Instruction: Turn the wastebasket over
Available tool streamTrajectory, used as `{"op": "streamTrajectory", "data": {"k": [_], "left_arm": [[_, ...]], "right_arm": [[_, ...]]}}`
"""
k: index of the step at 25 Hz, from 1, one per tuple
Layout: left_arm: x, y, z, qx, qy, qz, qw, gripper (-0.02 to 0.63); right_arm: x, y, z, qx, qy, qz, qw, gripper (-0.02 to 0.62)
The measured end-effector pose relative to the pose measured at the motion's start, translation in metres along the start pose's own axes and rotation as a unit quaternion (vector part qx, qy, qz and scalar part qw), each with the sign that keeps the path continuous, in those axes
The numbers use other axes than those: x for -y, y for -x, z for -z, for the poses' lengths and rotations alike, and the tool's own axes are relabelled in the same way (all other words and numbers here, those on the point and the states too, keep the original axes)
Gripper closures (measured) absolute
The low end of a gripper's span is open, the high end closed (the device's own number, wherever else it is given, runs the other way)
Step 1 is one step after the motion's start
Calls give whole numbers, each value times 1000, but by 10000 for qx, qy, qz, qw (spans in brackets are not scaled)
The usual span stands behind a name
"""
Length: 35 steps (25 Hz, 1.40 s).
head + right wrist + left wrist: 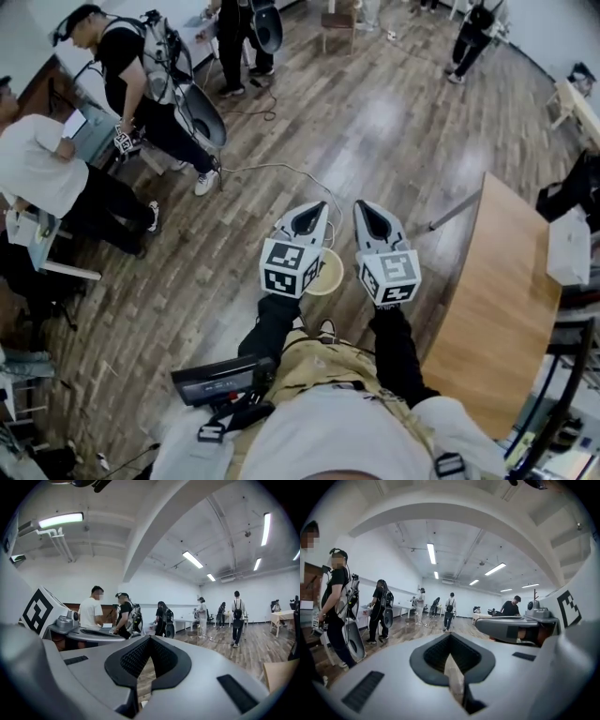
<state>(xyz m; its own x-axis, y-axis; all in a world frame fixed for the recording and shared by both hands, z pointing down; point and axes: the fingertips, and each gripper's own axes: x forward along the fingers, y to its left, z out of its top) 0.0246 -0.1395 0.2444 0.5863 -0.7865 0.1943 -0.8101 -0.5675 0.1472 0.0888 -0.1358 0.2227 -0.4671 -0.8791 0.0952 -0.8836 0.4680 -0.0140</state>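
Wastebasket, cream round tub (325,275), on wooden floor (375,122) well below, midway between my left tongs (309,219) and right tongs (374,219); both pressed together, empty.

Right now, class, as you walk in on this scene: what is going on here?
A person holds the left tongs and right tongs side by side, pointing out across the room. Both are shut and grip nothing. The pale round wastebasket shows below, between them. It appears to be on the wooden floor by the person's feet, and neither tongs touches it. Whether it has been turned over can't be told. Other people stand farther off.
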Motion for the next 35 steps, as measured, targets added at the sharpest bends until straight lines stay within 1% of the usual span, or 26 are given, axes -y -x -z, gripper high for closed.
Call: {"op": "streamTrajectory", "data": {"k": [2,4,6,10,13,16,21,27,35], "left_arm": [[2,4,-18,146,-216,-148,9996,609],[0,7,-34,307,-517,-337,9976,609],[-2,10,-49,517,-681,-453,9953,609],[-5,19,-73,868,-694,-573,9922,609],[-6,22,-92,1098,-713,-535,9899,609],[-5,23,-108,1243,-807,-483,9878,609],[3,20,-123,1392,-902,-345,9856,609],[8,9,-121,1257,-938,-165,9875,609],[1,6,-122,1217,-965,-154,9878,609]], "right_arm": [[-4,2,-22,220,105,-19,9997,577],[-7,1,-40,391,187,-25,9991,577],[-8,-2,-53,536,247,-14,9983,577],[-13,0,-78,790,360,-6,9962,577],[-14,4,-96,995,436,52,9941,577],[-10,8,-111,1167,495,106,9919,577],[-1,11,-126,1294,548,215,9898,575],[1,9,-129,1334,605,211,9890,577],[0,1,-131,1340,624,194,9888,575]]}}
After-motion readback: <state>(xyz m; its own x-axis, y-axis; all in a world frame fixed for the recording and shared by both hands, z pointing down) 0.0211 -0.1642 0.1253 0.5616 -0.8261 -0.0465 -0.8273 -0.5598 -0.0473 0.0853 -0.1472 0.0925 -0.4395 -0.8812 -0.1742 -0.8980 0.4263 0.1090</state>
